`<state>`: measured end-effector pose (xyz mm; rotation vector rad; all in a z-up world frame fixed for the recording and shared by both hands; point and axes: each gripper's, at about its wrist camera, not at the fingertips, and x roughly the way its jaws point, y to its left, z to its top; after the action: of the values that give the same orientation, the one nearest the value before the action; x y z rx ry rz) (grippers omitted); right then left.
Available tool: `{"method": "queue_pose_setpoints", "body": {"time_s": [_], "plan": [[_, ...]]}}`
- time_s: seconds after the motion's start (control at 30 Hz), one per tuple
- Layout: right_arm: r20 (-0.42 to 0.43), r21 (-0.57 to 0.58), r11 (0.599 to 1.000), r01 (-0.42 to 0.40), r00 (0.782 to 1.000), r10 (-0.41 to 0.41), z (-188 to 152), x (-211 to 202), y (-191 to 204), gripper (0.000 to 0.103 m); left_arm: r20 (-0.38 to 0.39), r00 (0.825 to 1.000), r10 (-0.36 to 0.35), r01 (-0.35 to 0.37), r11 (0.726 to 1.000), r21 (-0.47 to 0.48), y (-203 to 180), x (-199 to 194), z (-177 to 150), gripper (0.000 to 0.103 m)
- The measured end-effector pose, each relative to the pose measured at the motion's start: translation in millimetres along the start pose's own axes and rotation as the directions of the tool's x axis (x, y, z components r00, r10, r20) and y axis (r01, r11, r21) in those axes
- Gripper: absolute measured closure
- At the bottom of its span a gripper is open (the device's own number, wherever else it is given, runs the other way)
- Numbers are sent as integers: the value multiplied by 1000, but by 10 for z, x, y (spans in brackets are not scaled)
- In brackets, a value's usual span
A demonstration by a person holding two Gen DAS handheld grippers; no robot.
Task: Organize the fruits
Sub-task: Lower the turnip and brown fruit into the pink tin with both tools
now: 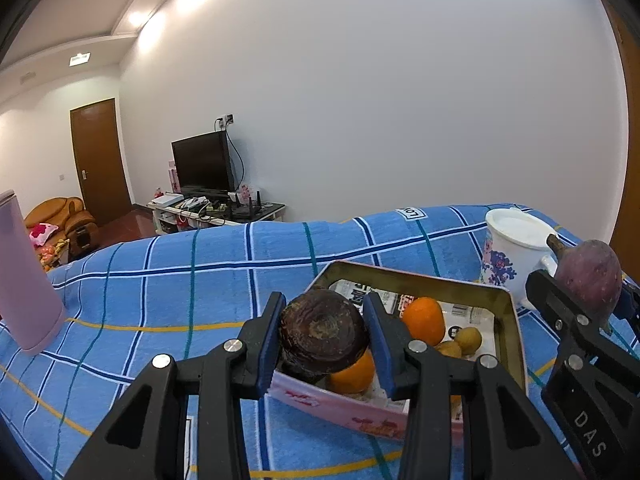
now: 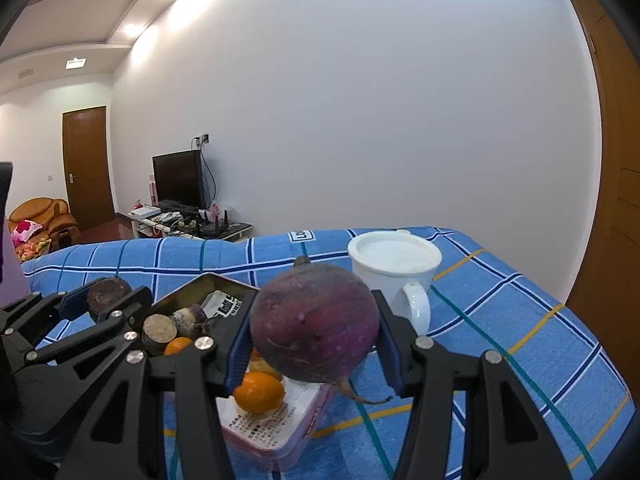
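Note:
My left gripper point(image 1: 324, 334) is shut on a dark brown cut root piece point(image 1: 323, 330) and holds it over the near left corner of the pink tin box point(image 1: 516, 332). My right gripper point(image 2: 314, 332) is shut on a round purple beet point(image 2: 314, 322) and holds it above the tin box point(image 2: 276, 436). The box holds oranges point(image 1: 424, 320), small yellow fruits point(image 1: 468, 338) and, in the right wrist view, cut root pieces point(image 2: 160, 330) beside an orange point(image 2: 259, 392). The right gripper with the beet point(image 1: 588, 276) shows at the right of the left wrist view; the left gripper point(image 2: 108, 300) shows at the left of the right wrist view.
A white mug with blue flowers point(image 1: 516, 256) stands behind the box; it also shows in the right wrist view point(image 2: 396, 272). A pink tumbler point(image 1: 24, 276) stands at the left. Everything sits on a blue checked cloth point(image 1: 200, 280). A TV stand and a door are far behind.

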<state>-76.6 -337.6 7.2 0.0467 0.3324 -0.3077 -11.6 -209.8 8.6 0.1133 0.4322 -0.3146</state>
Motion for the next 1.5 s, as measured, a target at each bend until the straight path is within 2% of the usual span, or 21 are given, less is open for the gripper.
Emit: {"method": "queue_pose_setpoints", "body": {"time_s": [0.7, 1.13, 1.5], "plan": [[-12, 30, 998, 49, 999, -49, 78, 171, -195, 47, -11, 998, -56, 57, 998, 25, -225, 317, 149, 61], [-38, 26, 998, 48, 998, -47, 133, 377, -163, 47, -37, 996, -86, 87, 996, 7, -183, 508, 194, 61], [-73, 36, 999, 19, 997, -16, 149, 546, -125, 47, -63, 995, -72, 74, 997, 25, -166, 607, 175, 61]]}}
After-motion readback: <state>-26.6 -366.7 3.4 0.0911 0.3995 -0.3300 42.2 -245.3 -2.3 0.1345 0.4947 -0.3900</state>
